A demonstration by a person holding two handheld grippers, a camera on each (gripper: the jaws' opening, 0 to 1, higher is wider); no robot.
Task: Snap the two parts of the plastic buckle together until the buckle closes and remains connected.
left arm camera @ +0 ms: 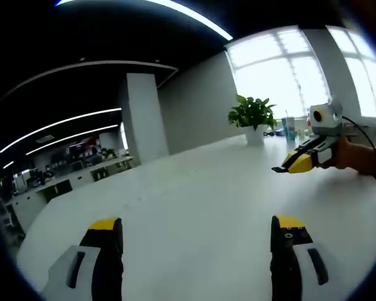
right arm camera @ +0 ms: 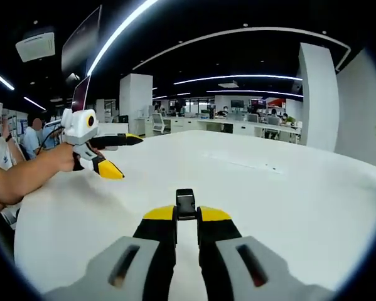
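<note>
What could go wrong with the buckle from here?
1. The right tongs pinch a buckle part only at their very tips; pushing could twist it loose.
2. The left tongs stand open and empty over the table, and I can't spot the other part, so mating may be delayed.

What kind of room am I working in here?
Most likely an open-plan office: a large white table, rows of desks with monitors behind it, and a potted plant by bright windows.
</note>
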